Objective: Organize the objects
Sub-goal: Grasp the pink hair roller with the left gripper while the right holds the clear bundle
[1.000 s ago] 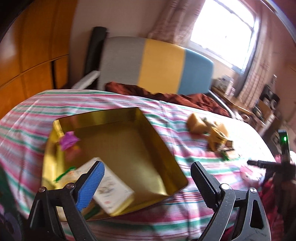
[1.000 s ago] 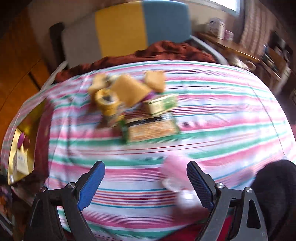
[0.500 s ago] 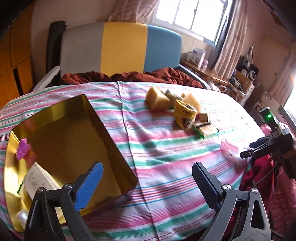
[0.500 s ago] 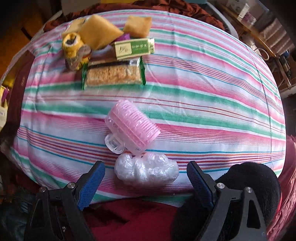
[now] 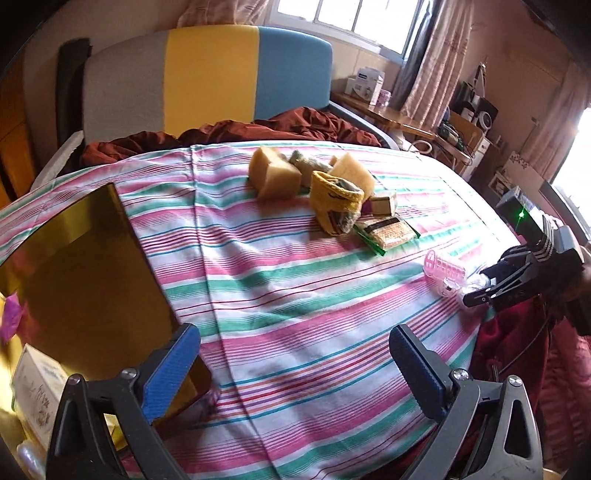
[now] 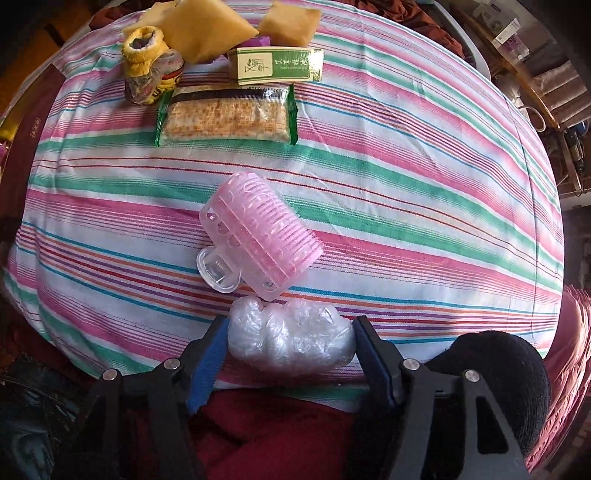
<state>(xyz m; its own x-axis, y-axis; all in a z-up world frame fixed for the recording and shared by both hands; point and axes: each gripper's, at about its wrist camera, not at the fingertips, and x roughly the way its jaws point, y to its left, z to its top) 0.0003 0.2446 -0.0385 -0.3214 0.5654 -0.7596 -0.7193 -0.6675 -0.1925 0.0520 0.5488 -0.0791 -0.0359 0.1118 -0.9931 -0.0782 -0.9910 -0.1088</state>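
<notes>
My right gripper is shut on a crumpled clear plastic bundle at the near edge of the striped cloth. A pink hair roller lies just beyond it, touching the bundle. Farther off lie a cracker packet, a green-and-white box, a yellow knitted bootie and sponge blocks. My left gripper is open and empty above the cloth, beside a gold tin box that holds a white carton and a purple item.
A grey, yellow and blue headboard and a rumpled brown blanket lie behind the cloth. A cluttered wooden side table stands at the right. The right gripper also shows in the left wrist view.
My right gripper dropped to the cloth's near edge and closed on the plastic bundle. My left gripper swung right, away from the gold tin toward the item pile.
</notes>
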